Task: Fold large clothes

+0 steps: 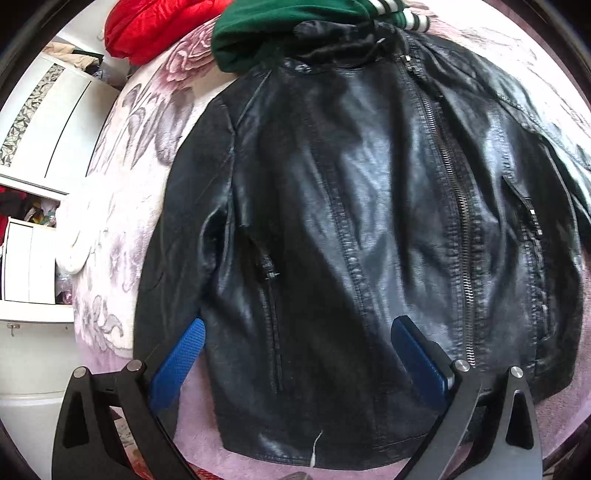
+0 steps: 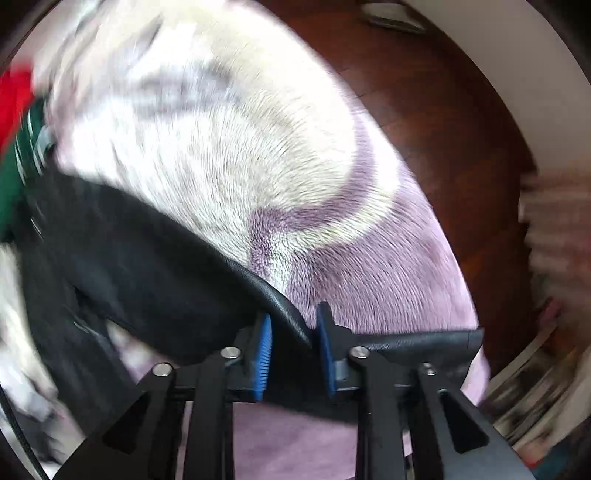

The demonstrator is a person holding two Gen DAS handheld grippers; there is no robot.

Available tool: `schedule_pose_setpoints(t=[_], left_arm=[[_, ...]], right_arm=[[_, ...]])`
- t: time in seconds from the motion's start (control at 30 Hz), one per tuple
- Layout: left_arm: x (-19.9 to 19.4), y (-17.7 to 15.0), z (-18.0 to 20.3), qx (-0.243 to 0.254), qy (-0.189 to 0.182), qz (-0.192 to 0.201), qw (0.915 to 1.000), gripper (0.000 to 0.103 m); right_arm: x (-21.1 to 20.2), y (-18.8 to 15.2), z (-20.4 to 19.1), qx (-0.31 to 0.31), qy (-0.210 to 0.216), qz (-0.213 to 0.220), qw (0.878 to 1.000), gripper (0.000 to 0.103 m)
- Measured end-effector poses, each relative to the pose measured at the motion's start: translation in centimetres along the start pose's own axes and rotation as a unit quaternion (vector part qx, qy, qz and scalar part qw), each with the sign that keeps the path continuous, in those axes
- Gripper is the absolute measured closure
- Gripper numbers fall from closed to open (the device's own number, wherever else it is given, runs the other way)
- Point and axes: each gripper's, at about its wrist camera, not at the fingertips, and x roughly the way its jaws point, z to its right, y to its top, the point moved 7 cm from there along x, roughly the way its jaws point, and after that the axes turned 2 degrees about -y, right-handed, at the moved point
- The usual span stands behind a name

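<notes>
A black leather jacket [image 1: 354, 229] lies front up and zipped on a pink flowered blanket [image 1: 125, 206], its collar at the far end. My left gripper [image 1: 297, 328] hangs open above the jacket's lower hem, holding nothing. In the right wrist view, which is blurred, my right gripper [image 2: 293, 332] is shut on a black sleeve [image 2: 155, 266] of the jacket; the sleeve runs from between the blue pads [image 2: 264, 350] up to the left, and its cuff end sticks out to the right.
A green garment with white stripes [image 1: 288, 26] and a red one [image 1: 155, 26] lie beyond the collar. White cupboards and shelves [image 1: 40, 155] stand to the left of the bed. A dark wooden floor [image 2: 443, 122] lies beyond the blanket's right edge.
</notes>
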Motion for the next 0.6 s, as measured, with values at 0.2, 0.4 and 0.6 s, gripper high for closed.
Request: schedule_pose_setpoints(t=[0.2,0.4,0.6], left_arm=[[0.5,-0.4,1.4,-0.001,-0.008,-0.01,0.9999,0.0],[1.7,0.1,1.6,-0.009,-0.017,-0.02,0.9996,0.0],[2.5,0.4,0.9,-0.016,-0.007,-0.018,0.9997,0.0]], right_arm=[[1.1,-13.6,4.5,0.256,0.165,-0.04,0.952,0.039],[6.1,-16.4,8.8,0.406,0.27,0.063,0.871,0.039],[6.3,-14.3,10.4,0.476,0.299,0.16,0.811,0.088]])
